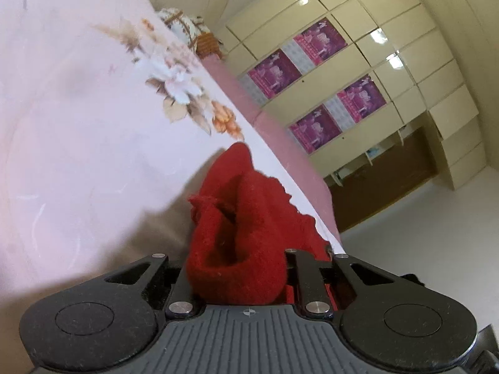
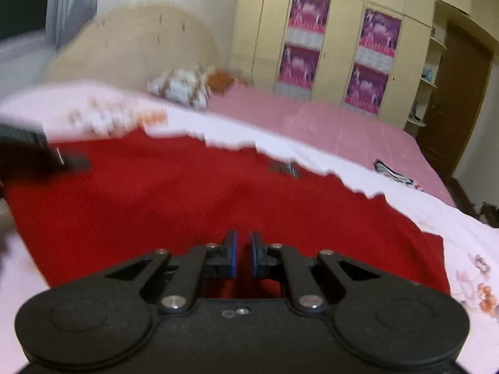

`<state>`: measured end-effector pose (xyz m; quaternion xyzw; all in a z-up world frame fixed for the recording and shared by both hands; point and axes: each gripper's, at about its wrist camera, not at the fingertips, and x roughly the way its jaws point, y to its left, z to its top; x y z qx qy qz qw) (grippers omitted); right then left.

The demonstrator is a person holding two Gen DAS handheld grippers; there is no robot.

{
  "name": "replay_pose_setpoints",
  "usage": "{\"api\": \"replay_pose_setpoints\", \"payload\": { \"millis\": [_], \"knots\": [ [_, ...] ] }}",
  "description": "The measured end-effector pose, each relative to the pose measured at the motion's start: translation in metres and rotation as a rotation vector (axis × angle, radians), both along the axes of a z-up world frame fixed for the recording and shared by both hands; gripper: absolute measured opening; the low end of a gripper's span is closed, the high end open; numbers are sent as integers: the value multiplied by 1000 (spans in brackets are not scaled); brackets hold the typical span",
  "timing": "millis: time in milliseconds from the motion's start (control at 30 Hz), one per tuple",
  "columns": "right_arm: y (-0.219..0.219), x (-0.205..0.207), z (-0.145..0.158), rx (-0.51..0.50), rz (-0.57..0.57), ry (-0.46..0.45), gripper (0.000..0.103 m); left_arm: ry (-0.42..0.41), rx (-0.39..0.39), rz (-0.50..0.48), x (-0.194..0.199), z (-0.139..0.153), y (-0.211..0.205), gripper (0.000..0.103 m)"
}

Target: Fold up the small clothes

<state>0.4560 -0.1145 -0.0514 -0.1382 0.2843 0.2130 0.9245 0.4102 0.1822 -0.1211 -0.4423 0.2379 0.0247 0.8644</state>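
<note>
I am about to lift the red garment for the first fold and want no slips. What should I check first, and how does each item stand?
1. Left hand-held gripper has cloth: ok, the red garment is bunched between its fingers.
2. Right hand-held gripper has cloth: cannot tell; its blue pads stand nearly together over the garment, but no fold shows between them.
3. Garment spread flat: not ok, it is bunched at the left hand-held gripper.
4. Garment fully on the floral sheet: ok.
5. Dark tag near the far edge lies free: ok.
6. Striped item lies apart from the garment: ok.
</note>
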Motion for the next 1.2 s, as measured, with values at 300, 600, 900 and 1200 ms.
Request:
{"api": "replay_pose_setpoints", "payload": {
  "millis": [300, 600, 900, 1200],
  "knots": [
    [2, -1, -14, -45, -17, 57, 12, 0, -5, 2, 2, -3, 2, 21],
    [-5, 25, -17, 90, -91, 132, 12, -138, 249, -266, 31, 96, -47, 21],
    [-197, 26, -9, 946, -463, 343, 63, -128, 452, -677, 77, 118, -200, 21],
    [-262, -4, 5, 1079, -378, 405, 69, -124, 396, -774, 41, 104, -202, 67]
  ]
}}
